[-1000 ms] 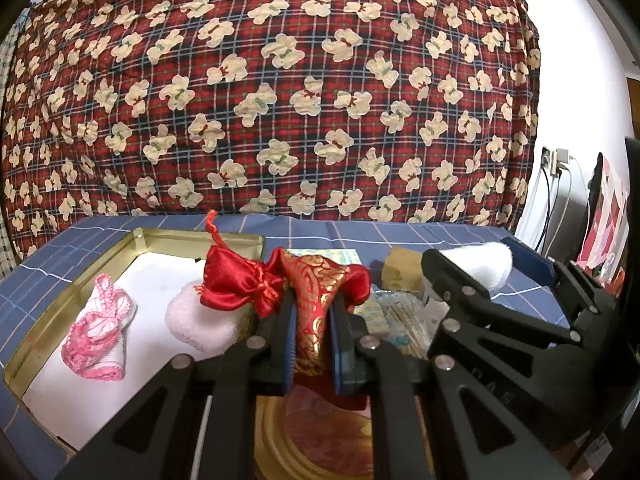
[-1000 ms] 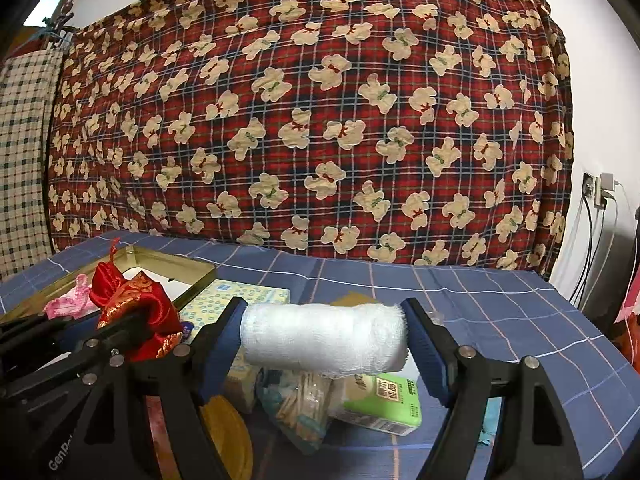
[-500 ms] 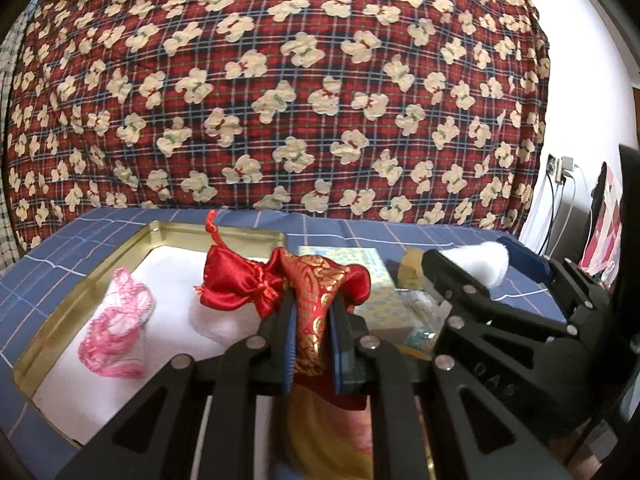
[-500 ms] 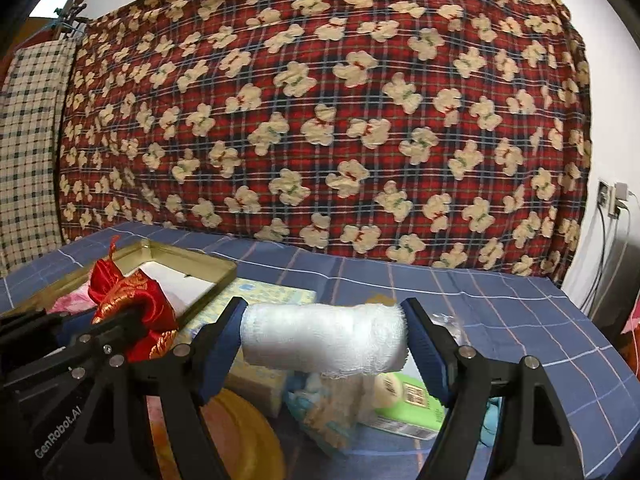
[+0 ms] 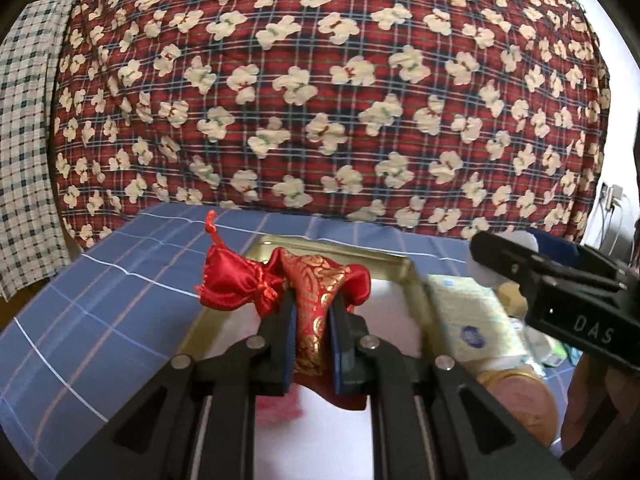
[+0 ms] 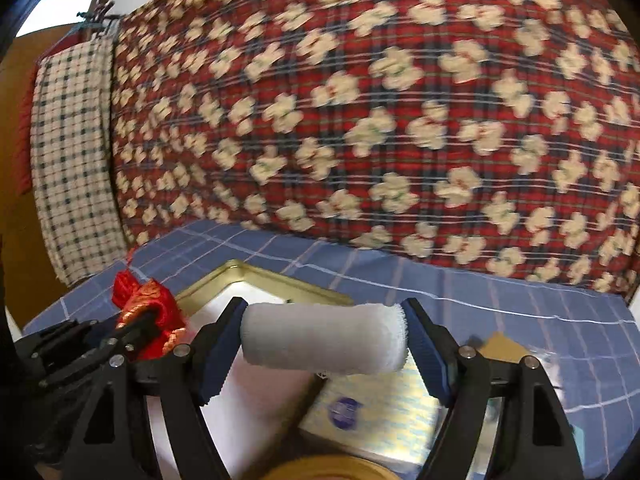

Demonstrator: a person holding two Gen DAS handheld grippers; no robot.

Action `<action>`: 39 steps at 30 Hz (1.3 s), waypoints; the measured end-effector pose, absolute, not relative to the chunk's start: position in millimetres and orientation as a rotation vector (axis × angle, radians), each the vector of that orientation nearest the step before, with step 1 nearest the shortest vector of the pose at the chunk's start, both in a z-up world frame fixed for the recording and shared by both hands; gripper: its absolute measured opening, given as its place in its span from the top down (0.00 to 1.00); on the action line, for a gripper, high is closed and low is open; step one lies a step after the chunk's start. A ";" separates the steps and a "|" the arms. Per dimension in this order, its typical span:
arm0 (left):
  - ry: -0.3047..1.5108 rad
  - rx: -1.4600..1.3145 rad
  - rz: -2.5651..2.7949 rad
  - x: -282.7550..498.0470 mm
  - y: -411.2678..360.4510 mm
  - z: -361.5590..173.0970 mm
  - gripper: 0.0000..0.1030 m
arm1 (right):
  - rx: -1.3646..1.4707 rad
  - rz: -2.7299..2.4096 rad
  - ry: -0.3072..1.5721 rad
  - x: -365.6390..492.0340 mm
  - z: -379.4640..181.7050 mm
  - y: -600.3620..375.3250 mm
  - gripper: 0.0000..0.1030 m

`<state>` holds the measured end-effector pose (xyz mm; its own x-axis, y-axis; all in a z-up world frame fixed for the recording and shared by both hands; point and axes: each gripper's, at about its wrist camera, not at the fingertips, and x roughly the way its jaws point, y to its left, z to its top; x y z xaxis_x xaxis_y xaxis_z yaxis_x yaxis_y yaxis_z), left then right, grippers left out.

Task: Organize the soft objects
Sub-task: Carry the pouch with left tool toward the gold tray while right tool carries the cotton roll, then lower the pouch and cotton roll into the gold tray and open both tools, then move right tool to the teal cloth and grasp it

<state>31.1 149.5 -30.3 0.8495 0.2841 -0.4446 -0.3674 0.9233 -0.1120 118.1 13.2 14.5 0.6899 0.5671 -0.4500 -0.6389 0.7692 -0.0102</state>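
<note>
The left hand-held gripper (image 5: 312,316) is clamping its narrow jaws on a red brocade pouch (image 5: 316,280), pinching the cloth flat about halfway up so that the gathered mouth is flaring out above the pads. The right hand-held gripper (image 6: 324,336) is standing wide, its blue pads pressing on the two ends of a white rolled towel (image 6: 324,338) lying crosswise between them.

Both things are looking light and soft. The pouch is giving way completely under the pads, so it is judged to be nearly empty; its satin face is likely slippery, and the gathered neck just ahead of the pads looks the surest place to hold. The roll is keeping its shape end to end, yet a hold on its ends risks it sagging or slipping, so a grip across its middle would probably be firmer.

The pouch is shiny red with gold leaf patterning, and a plain red satin pouch (image 5: 228,280) with a cord is hanging at its left. The towel is fluffy, with a frayed edge at its right end.

Below and ahead of both hand-held grippers a gold-rimmed tray (image 5: 394,262) with a white floor is lying on the blue checked tabletop (image 5: 100,300), with a patterned tissue pack (image 6: 376,416) just to the tray's right.
</note>
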 end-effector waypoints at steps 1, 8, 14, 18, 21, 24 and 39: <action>0.445 -0.192 0.353 32.3 152.8 -31.4 0.89 | -0.178 0.692 0.466 120.4 13.6 21.2 0.23; 0.492 -0.184 0.366 36.9 167.9 -38.5 0.77 | -0.252 0.727 0.578 134.5 -0.2 63.0 0.22; 0.470 -0.174 0.412 27.7 170.4 -35.8 0.33 | -0.223 0.738 0.551 126.4 0.6 57.4 0.12; 0.462 -0.172 0.442 25.9 166.4 -34.3 0.19 | -0.167 0.743 0.528 124.6 9.5 43.6 0.11; 0.459 -0.185 0.440 25.6 161.9 -32.0 0.19 | -0.146 0.738 0.502 121.1 17.0 28.1 0.11; 0.435 -0.181 0.436 22.1 152.3 -25.4 0.15 | -0.138 0.727 0.478 117.1 20.7 7.1 0.11; 0.442 -0.023 0.173 58.5 11.5 -12.6 0.05 | -0.133 0.294 0.490 148.8 -11.6 -176.7 0.11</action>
